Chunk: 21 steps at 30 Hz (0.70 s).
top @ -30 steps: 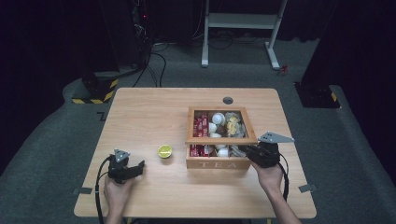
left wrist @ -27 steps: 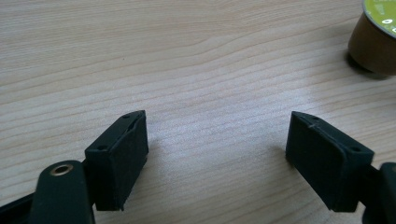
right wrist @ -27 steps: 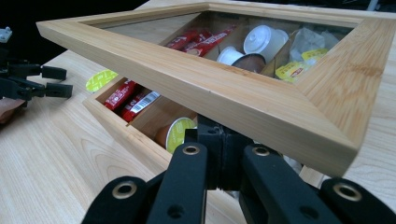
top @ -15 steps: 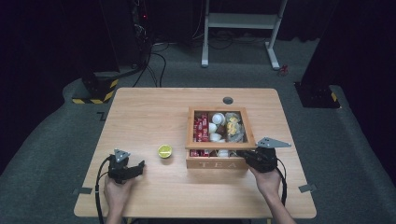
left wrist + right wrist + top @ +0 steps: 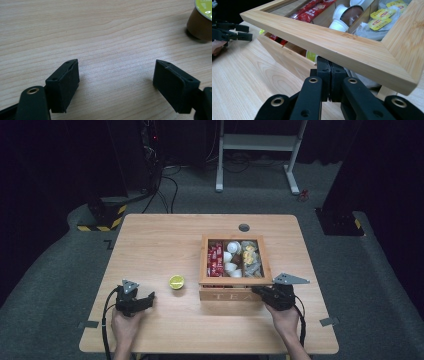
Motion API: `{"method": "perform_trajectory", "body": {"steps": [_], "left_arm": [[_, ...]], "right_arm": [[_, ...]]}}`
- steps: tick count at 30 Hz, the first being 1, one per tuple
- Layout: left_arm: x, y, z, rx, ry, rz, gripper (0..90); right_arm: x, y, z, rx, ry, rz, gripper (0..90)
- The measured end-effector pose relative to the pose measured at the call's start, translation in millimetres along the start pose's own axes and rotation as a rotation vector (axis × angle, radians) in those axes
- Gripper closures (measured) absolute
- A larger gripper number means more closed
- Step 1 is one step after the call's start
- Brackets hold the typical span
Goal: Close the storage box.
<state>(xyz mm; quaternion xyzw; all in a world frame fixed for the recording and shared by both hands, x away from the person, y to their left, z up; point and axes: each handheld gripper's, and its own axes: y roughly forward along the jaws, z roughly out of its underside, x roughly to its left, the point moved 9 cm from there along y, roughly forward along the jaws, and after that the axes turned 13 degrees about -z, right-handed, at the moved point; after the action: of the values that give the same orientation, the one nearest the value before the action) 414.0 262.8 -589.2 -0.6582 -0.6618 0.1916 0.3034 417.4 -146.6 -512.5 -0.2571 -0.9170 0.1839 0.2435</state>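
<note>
My left gripper [image 5: 148, 298] at table's [image 5: 150, 240] 7 o'clock, jaws spread, nothing between. Green-topped capsule [image 5: 176, 282] at its 2 o'clock. Wooden tea box [image 5: 235, 295] right of center, glass-framed lid [image 5: 352, 47] tilted ajar. My right gripper [image 5: 329, 75] pressed together under the lid's front edge. Right gripper view shows red sachets [image 5: 312, 10], white cups [image 5: 342, 15], yellow teabags [image 5: 382, 17].

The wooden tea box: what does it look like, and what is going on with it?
The wooden tea box is pale wood with "TEA" on its front. It sits on the table, right of the middle. Its framed, see-through lid is tilted, lifted off the front wall. Compartments hold red sachets, white cups and yellow teabags. The right tool, shut, sits under the lid's front edge.
</note>
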Motion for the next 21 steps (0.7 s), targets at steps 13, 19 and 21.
{"method": "perform_trajectory", "body": {"steps": [13, 19, 21], "left_arm": [[0.0, 0.1, 0.0, 0.000, 0.000, -0.002, 21.4], [0.2, 0.1, -0.1, 0.000, -0.001, -0.003, 21.4], [0.2, 0.1, -0.1, 0.000, -0.001, -0.003, 21.5]], "right_arm": [[1.9, 0.3, 12.8, 0.015, -0.013, -0.001, 89.8], [2.8, 1.6, 19.5, 0.039, -0.013, -0.008, 89.6], [2.6, 1.6, 19.7, 0.039, -0.014, -0.012, 89.5]]}}
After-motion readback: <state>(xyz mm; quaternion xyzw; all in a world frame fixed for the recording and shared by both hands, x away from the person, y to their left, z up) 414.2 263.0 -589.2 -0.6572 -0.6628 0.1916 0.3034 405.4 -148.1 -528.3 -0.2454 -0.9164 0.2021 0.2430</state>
